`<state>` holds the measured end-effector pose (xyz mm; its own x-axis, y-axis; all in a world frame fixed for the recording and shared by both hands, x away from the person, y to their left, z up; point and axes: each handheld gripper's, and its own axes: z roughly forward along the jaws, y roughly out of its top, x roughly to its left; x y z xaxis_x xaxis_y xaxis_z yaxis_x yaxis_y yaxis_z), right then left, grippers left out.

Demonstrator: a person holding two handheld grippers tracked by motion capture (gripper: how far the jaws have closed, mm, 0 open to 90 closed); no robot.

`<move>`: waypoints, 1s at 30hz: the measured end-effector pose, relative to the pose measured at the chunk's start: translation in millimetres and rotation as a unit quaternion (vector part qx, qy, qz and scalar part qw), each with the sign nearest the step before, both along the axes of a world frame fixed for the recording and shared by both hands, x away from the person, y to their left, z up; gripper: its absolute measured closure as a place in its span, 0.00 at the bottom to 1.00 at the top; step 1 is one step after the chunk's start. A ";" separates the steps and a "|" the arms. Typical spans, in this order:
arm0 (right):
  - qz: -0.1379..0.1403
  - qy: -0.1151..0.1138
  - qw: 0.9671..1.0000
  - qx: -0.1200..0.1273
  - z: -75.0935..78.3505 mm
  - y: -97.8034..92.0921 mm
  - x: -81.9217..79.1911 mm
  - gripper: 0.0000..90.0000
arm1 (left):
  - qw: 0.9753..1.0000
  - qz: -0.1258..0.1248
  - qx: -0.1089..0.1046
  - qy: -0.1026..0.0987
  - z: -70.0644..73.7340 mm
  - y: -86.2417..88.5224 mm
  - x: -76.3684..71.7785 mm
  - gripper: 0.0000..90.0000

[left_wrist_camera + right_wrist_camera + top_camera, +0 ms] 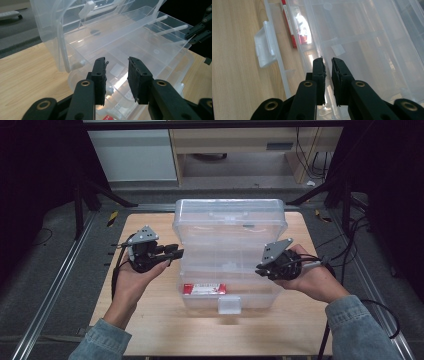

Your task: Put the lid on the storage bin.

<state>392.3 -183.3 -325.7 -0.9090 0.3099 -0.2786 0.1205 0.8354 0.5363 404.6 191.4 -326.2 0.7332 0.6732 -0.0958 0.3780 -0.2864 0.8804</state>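
Note:
A clear plastic compartment box [200, 232] stands mid-table with its lid tilted up at the back. A clear inner tray [140, 42] with dividers spans it. A red label [203, 289] lies in the base, near the front latch [229, 305]. My left gripper [172, 254] is at the box's left side; its jaws [117, 66] stand apart over the tray with nothing between them. My right gripper [260, 268] is at the box's right side. Its jaws [327, 62] are closed to a narrow slit, and the tray's front rim [312, 30] runs into that slit.
The box sits on a light wooden table [150, 320] with bare wood in front and on both sides. Black frame legs [95, 195] and cables [350, 240] stand beyond the table's edges. The other gripper [200, 32] shows at the far side of the tray.

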 end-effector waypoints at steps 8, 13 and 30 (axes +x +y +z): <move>-0.009 0.004 1.000 0.017 -8.5 -6.5 -4.5 0.84 | 1.000 -0.004 -0.002 0.009 -5.0 -4.3 4.8 0.76; -0.022 0.002 0.999 0.039 -9.0 -9.5 -11.2 0.75 | 1.000 -0.009 -0.001 0.014 -6.5 -6.4 2.7 0.77; -0.100 -0.029 0.988 0.113 -2.6 -38.0 -26.6 0.77 | 1.000 -0.022 0.012 0.012 -15.3 -8.1 -7.2 0.79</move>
